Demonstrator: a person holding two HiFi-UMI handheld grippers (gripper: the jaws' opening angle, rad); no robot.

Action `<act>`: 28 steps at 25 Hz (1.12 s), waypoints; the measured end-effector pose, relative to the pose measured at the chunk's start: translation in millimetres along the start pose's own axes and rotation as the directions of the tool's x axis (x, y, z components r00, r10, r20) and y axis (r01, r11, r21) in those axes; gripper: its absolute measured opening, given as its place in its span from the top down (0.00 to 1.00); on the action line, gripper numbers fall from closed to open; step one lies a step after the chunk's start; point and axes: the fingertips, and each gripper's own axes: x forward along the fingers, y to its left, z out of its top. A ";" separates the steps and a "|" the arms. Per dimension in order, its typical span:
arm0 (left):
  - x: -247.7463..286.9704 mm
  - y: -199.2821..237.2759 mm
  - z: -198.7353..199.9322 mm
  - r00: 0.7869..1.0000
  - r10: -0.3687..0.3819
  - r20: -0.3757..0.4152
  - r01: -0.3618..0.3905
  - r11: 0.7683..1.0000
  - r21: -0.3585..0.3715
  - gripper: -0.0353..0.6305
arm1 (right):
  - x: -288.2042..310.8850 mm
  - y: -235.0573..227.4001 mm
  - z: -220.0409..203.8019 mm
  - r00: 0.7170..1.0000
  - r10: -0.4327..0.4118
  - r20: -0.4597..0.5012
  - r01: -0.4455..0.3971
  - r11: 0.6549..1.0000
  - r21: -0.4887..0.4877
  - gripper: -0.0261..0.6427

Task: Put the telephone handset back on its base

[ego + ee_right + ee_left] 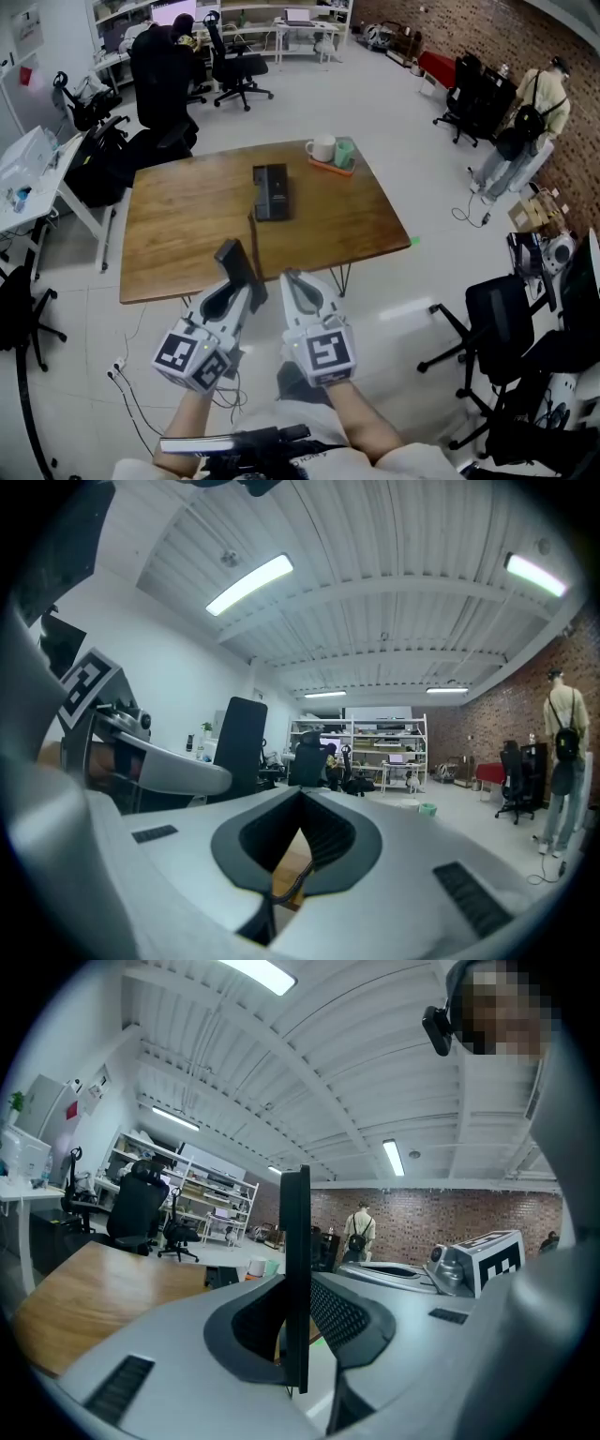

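Observation:
The black telephone base (271, 191) lies in the middle of the wooden table (178, 225). A thin dark cord (251, 234) runs from it toward the near edge. My left gripper (246, 283) hovers over that edge, shut on the black handset (234, 260), which sticks up between the jaws. In the left gripper view the handset (294, 1279) is an upright dark slab clamped edge-on by my left gripper (298, 1290). My right gripper (292, 278) hangs just to the right, jaws together and holding nothing. In the right gripper view its jaws (300, 803) meet, with cord (291, 885) below.
A white mug (321, 148) and a green cup (345, 152) stand on an orange tray (335, 167) at the table's far right corner. Black office chairs (502, 323) stand on the floor to the right. A person (542, 98) stands by the brick wall.

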 end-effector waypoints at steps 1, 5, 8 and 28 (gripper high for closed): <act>6.1 2.9 -0.5 1.000 0.001 -0.004 -0.001 1.000 -0.003 0.84 | 4.6 -4.0 -1.1 1.000 0.001 -0.003 -0.001 1.000 0.003 0.95; 29.2 12.0 -4.2 1.000 0.009 -0.023 -0.009 1.000 -0.008 0.84 | 21.8 -20.9 -7.2 1.000 0.008 -0.020 -0.007 1.000 0.011 0.95; 46.1 20.9 -5.5 0.999 0.013 -0.033 -0.014 1.000 -0.016 0.84 | 36.0 -32.2 -9.2 1.000 0.013 -0.024 -0.013 1.000 0.018 0.95; 145.7 91.0 -38.6 0.993 0.005 -0.117 -0.019 0.993 -0.117 0.84 | 116.3 -90.5 -28.1 0.997 0.038 -0.070 -0.031 0.995 0.099 0.95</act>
